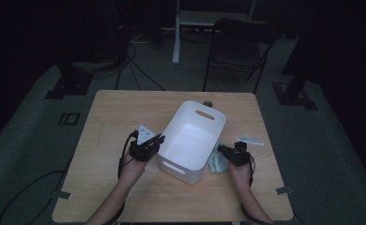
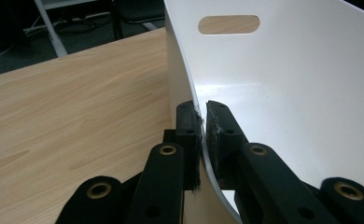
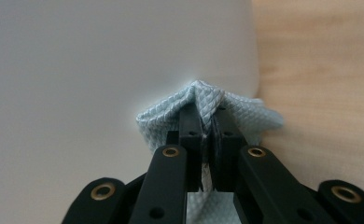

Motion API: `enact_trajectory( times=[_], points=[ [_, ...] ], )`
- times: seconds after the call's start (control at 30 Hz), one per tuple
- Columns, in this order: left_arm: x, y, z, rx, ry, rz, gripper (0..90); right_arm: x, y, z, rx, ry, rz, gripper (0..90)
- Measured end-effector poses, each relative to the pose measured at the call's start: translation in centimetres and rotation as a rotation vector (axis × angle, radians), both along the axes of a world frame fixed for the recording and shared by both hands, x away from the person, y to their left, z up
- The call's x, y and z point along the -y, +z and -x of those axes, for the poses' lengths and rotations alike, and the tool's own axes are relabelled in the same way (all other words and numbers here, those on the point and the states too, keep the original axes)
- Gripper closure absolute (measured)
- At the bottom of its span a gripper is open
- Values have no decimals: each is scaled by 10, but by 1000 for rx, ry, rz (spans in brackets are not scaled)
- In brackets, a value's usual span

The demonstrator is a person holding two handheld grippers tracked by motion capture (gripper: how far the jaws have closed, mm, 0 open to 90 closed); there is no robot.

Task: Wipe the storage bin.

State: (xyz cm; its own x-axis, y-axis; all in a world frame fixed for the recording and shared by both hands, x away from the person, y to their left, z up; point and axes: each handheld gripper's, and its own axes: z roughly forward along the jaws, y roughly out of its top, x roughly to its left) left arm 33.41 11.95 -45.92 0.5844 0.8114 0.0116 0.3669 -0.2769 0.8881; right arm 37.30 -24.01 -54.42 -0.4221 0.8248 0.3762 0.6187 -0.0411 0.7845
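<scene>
At a wooden table (image 1: 125,197), the left gripper (image 2: 202,114) clamps the white plastic bin's (image 1: 190,140) rim, apparently steadying it, while the right gripper (image 3: 207,116), closed on a pale-blue cloth (image 3: 208,100), presses against the bin's outer wall.

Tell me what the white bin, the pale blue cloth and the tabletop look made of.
White bin: likely plastic, smooth, thin curved wall, moulded handle slot. Pale blue cloth: woven fabric, probably microfibre, with a fine waffle texture and soft folds. Tabletop: light wood or wood-look laminate, matt, grain lines visible.

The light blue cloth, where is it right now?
In the high view the light blue cloth lies on the table's right side, against the white bin, pinched by the right gripper.
</scene>
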Motion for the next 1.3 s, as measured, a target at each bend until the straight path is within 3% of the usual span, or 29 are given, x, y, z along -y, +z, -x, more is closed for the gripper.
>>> enact_trajectory(
  times=[0.2, 0.27, 0.3, 0.5, 0.63, 0.8, 0.93, 1.17, 1.3],
  points=[
    [1, 0, 0, -1, 8, -2, 837, 1, -2, -2, -34, 3, -6, 851],
    [1, 0, 0, 0, 12, 1, 835, 3, 7, -1, -12, 8, -30, 851],
    [1, 0, 0, 1, 13, -1, 834, 4, 20, 1, 27, 14, -47, 851],
    [0, 0, -1, 0, 3, -5, 834, 11, 54, -3, 126, 9, -80, 850],
    [0, 0, -1, 1, -3, -6, 835, 15, 61, -13, 141, -10, -87, 850],
    [0, 0, -1, 1, -5, -8, 834, 15, 59, -22, 127, -11, -81, 850],
    [1, 0, -1, 2, -4, -9, 834, 13, 48, -28, 86, -13, -54, 851],
    [1, 0, -1, 6, 8, -3, 835, 9, 15, -29, 3, -8, -23, 851],
    [1, 0, -1, 4, 9, 0, 835, 8, 8, -28, -20, -3, -26, 851]
  ],
)
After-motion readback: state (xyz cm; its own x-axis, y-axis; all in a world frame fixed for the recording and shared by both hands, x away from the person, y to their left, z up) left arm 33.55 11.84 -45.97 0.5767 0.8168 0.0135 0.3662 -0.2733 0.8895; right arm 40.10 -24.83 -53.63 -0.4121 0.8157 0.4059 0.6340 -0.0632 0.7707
